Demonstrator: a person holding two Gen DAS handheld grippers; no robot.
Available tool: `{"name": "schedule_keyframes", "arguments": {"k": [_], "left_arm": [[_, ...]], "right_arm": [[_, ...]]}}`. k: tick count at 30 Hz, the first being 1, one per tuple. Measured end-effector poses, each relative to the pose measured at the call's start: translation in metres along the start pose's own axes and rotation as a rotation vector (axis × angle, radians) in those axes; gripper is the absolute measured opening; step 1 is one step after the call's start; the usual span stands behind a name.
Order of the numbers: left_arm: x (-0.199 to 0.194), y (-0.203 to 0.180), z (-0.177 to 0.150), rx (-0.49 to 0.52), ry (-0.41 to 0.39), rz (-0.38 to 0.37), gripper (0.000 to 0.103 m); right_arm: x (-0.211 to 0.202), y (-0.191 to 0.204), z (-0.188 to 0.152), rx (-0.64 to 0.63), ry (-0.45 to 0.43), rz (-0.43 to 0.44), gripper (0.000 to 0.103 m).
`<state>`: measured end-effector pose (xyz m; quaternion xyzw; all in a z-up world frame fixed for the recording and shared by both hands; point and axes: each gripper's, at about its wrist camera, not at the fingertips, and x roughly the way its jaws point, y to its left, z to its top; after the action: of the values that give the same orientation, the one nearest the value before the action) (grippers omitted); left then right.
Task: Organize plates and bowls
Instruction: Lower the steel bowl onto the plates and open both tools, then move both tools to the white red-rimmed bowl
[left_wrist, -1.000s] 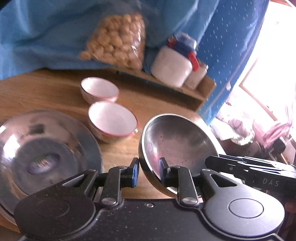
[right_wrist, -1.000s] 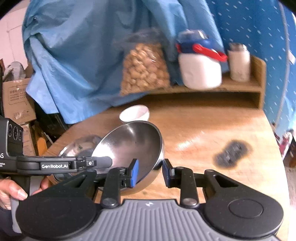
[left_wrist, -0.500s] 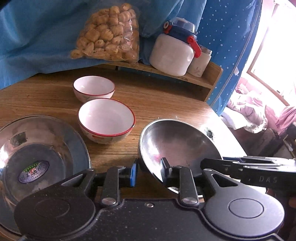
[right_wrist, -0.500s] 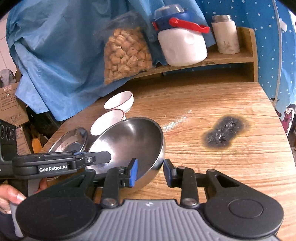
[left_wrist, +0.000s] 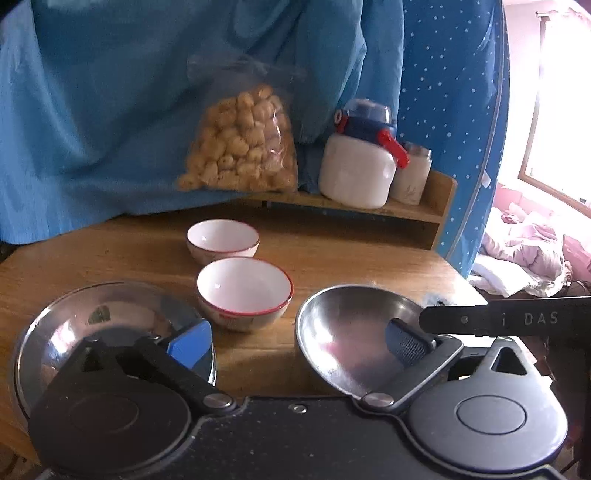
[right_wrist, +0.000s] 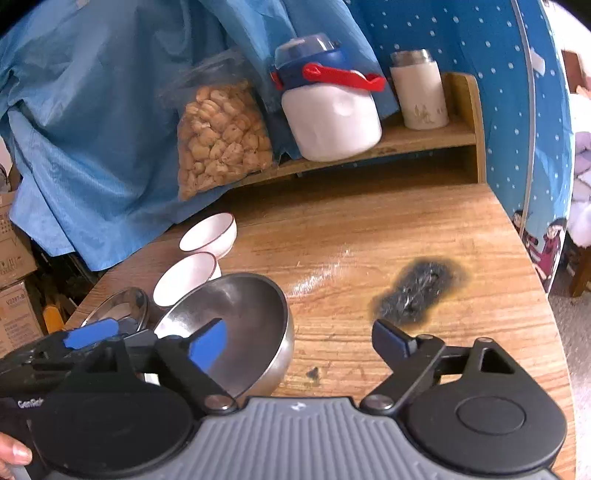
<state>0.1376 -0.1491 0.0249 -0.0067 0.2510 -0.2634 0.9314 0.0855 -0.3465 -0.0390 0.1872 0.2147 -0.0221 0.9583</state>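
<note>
A steel bowl (left_wrist: 351, 332) (right_wrist: 240, 314) sits upright on the wooden table (right_wrist: 369, 229). My left gripper (left_wrist: 297, 343) straddles its left wall, jaws opening wide: one finger is inside the bowl and the other is over a steel plate (left_wrist: 92, 325) (right_wrist: 118, 306). My right gripper (right_wrist: 299, 343) straddles the right wall, jaws also opening, with one pad inside the bowl and the other over bare wood. No pad presses on the bowl. Two white red-rimmed bowls (left_wrist: 243, 291) (left_wrist: 221, 238) stand apart behind it.
A low wooden shelf (right_wrist: 424, 136) at the back carries a bag of puffed snacks (right_wrist: 221, 136), a white jug with a red handle (right_wrist: 328, 110) and a white flask (right_wrist: 421, 96). A black burn mark (right_wrist: 417, 288) scars the table. Blue cloth hangs behind.
Both grippers were shut on the rim of the tilted steel bowl. They have let go and spread wide, and the bowl now rests level on the table.
</note>
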Motion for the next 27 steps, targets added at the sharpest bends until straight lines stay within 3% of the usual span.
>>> {"name": "schedule_keyframes", "arguments": {"k": [5,10,16,18,22,27], "left_arm": [[-0.01,0.007,0.004,-0.047,-0.072,0.0,0.102],[-0.004,0.025,0.012,-0.127,-0.103,0.063,0.102],[0.014,0.052,0.026,-0.132,-0.049,0.25,0.102],[0.018,0.062,0.029,-0.143,-0.038,0.278,0.102],[0.023,0.079,0.038,-0.15,-0.026,0.291,0.102],[0.037,0.089,0.046,-0.127,0.026,0.251,0.102]], "right_arm": [[-0.001,-0.002,0.002,0.02,-0.038,-0.007,0.103],[0.009,-0.004,0.007,0.024,-0.011,-0.016,0.103],[0.017,0.006,0.015,-0.032,0.004,-0.016,0.103],[0.021,0.008,0.018,-0.037,0.011,-0.012,0.103],[0.031,0.011,0.023,-0.051,0.031,-0.004,0.103],[0.045,0.016,0.029,-0.084,0.053,0.005,0.103]]}}
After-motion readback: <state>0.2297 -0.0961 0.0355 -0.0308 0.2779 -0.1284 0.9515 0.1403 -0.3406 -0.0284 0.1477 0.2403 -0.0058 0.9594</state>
